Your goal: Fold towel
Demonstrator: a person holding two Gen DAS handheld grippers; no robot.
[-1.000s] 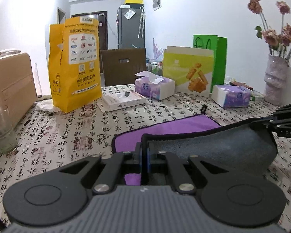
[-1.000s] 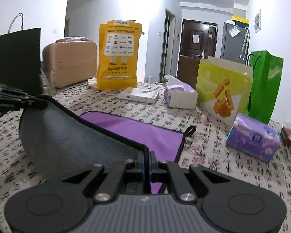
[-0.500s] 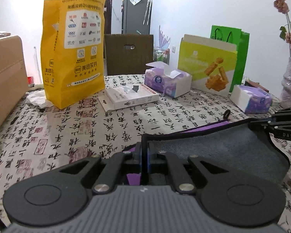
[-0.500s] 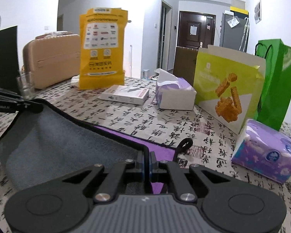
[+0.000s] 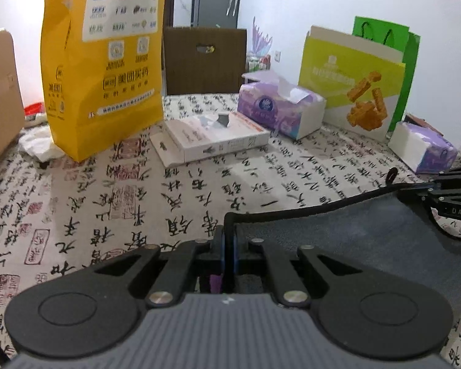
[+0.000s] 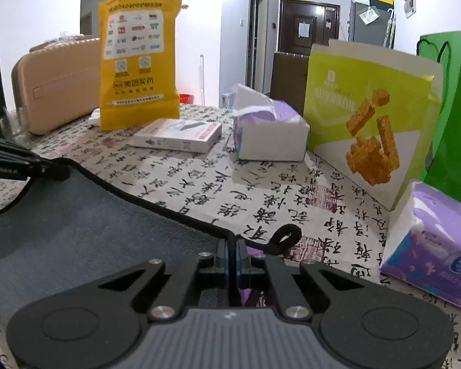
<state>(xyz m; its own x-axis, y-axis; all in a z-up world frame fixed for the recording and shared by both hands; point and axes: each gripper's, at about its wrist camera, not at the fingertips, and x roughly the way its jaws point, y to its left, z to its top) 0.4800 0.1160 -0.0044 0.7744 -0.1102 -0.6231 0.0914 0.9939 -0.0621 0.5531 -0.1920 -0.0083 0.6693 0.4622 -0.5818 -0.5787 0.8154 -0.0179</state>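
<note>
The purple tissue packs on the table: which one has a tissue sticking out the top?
The tissue pack beside the flat white box has a white tissue poking up. The other pack, by the green bag, shows none.

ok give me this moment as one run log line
step: fold towel | left tongs: shut on towel corner | right tongs: shut on other corner | towel: grey side up, edge stretched between them above table

left gripper (image 5: 229,240): black linkage arms, silver pivot screws, grey ribbed body, round bosses. right gripper (image 6: 233,249): same build; side printed "DAS".
</note>
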